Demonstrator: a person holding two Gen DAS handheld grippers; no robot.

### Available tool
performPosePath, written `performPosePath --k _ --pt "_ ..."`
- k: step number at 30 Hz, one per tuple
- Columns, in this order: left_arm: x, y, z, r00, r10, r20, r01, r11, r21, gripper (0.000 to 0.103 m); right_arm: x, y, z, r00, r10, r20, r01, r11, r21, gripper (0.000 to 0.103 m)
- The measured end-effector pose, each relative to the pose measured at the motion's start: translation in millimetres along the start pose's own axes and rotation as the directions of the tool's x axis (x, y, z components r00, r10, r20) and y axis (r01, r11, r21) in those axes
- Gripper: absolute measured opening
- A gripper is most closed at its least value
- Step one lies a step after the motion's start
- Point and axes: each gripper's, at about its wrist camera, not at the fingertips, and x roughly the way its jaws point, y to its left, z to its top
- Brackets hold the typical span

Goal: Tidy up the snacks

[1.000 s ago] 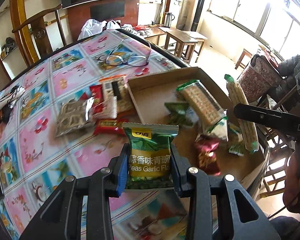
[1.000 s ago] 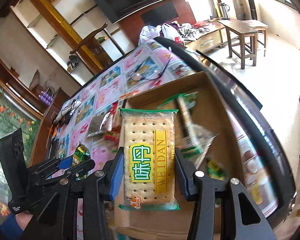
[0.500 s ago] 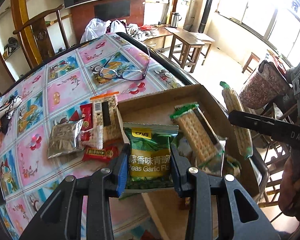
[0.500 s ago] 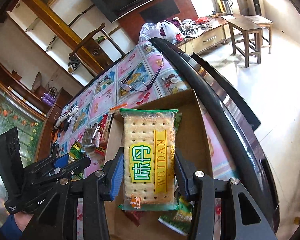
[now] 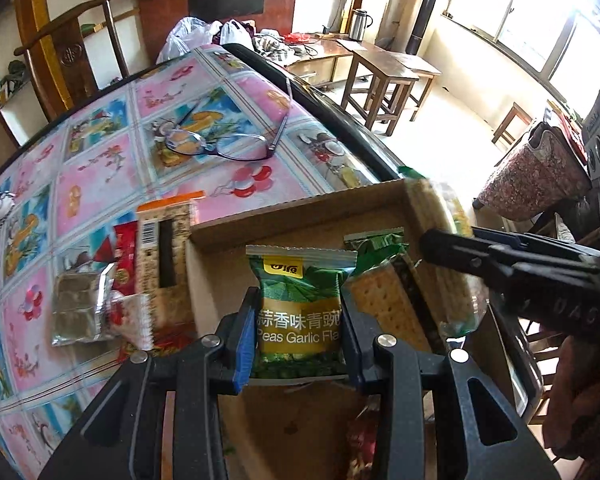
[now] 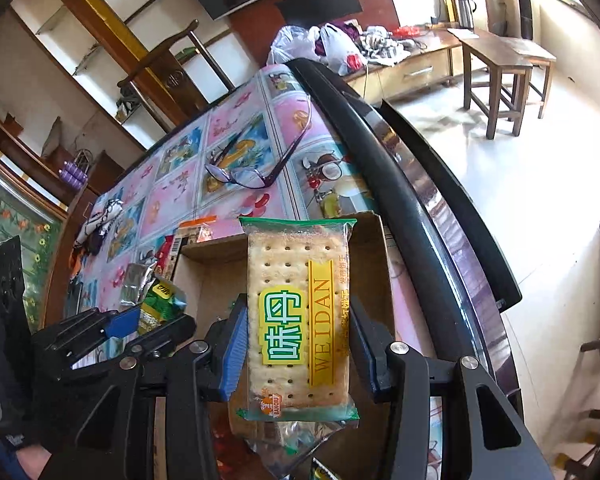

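My left gripper (image 5: 298, 334) is shut on a green garlic pea packet (image 5: 300, 304), held over the shallow cardboard box (image 5: 300, 216). My right gripper (image 6: 298, 344) is shut on a WEIDAN cracker pack (image 6: 296, 312), held over the same box (image 6: 220, 250) near its far right corner. The right gripper and its crackers (image 5: 440, 248) show at the right of the left wrist view. The left gripper (image 6: 140, 328) with the pea packet (image 6: 160, 304) shows at the lower left of the right wrist view. Another cracker pack (image 5: 384, 300) lies in the box.
Loose snacks lie left of the box: an orange-topped cracker pack (image 5: 164, 256), a silver packet (image 5: 78, 312), red packets (image 5: 124, 264). Eyeglasses (image 5: 224, 144) lie farther back on the patterned tablecloth (image 5: 100, 168). The table's dark edge (image 6: 400, 184) runs right of the box. Stools (image 5: 384, 84) stand beyond.
Both grippers moved forward over the box with their packs still held. The right gripper's crackers now hang near the box's far right corner.
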Motion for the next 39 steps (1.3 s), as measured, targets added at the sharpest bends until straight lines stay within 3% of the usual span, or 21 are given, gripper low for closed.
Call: performPosePath --k 14,24,29,39 --pt "30 -1 3 0.999 0.016 -0.044 -0.017 1.000 -0.010 0.036 24 -4 7 0.999 -0.023 -0.050 0.022 1.000 -0.010 0.050" --pt "29 1 1 0.999 0.014 -0.034 -0.014 1.000 -0.014 0.037 25 -7 8 0.998 -0.025 -0.061 0.026 1.000 0.014 0.051" --pt "24 1 -1 1.000 0.011 -0.021 -0.012 1.000 -0.015 0.053 20 -6 7 0.998 -0.033 -0.046 0.033 0.999 0.020 0.057" --pt "7 2 -13 0.999 -0.038 -0.002 0.038 0.999 -0.009 0.058 -12 10 -2 0.999 -0.024 0.025 0.023 0.999 0.036 0.061"
